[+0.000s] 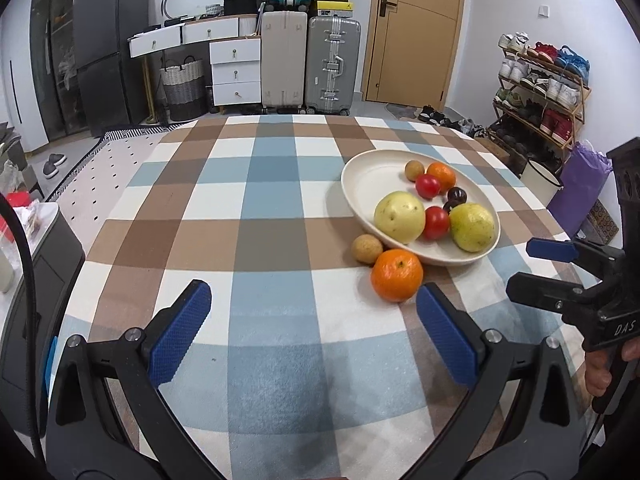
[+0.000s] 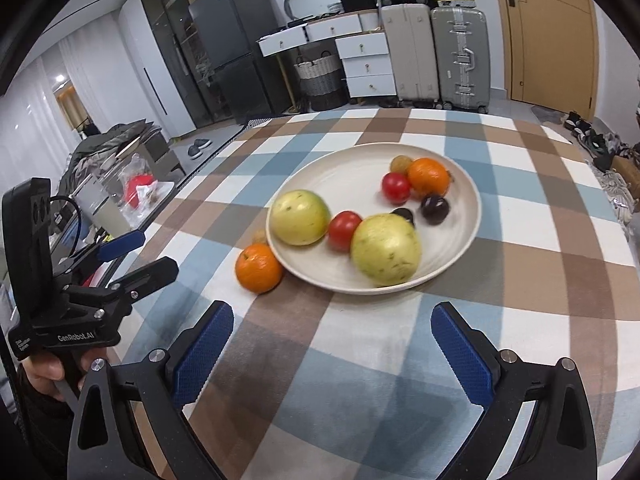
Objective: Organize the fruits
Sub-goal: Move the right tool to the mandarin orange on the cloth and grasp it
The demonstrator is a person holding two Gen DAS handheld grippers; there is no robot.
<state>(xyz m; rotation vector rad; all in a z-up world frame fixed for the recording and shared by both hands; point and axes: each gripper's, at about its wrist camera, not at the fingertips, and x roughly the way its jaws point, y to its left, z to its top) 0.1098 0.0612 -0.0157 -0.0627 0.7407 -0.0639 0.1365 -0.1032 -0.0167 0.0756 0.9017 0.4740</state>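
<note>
The room is a lived-in space with a white back wall, a tan wooden door (image 1: 418, 28) at the right, and a dark refrigerator (image 1: 110, 46) at the left. Between them stand a white drawer unit (image 1: 236, 70), a beige suitcase (image 1: 283, 60) and a grey suitcase (image 1: 333, 64), with a teal case and boxes stacked on top; a woven basket (image 1: 183, 84) sits on the floor by the drawers. Along the right wall a shoe rack (image 1: 540, 92) holds many pairs. The table is covered by a checked cloth (image 1: 260, 208) in brown, blue and white squares. On its right half rests a cream plate (image 1: 368, 184) holding two yellow-green guavas (image 1: 399, 217), two red tomatoes (image 1: 436, 222), one orange, a brown longan and two dark plums (image 1: 457, 195). Off the plate, on the cloth and touching its near rim, lie a loose orange (image 1: 397, 275) and beside it a small brown longan (image 1: 367, 249). The left gripper (image 1: 314, 330) hovers low over the cloth with its blue pads spread wide apart, holding nothing, the loose orange just beyond its right fingertip. The right gripper (image 2: 332, 342) is likewise spread wide and empty, aimed at the plate's near edge.
</note>
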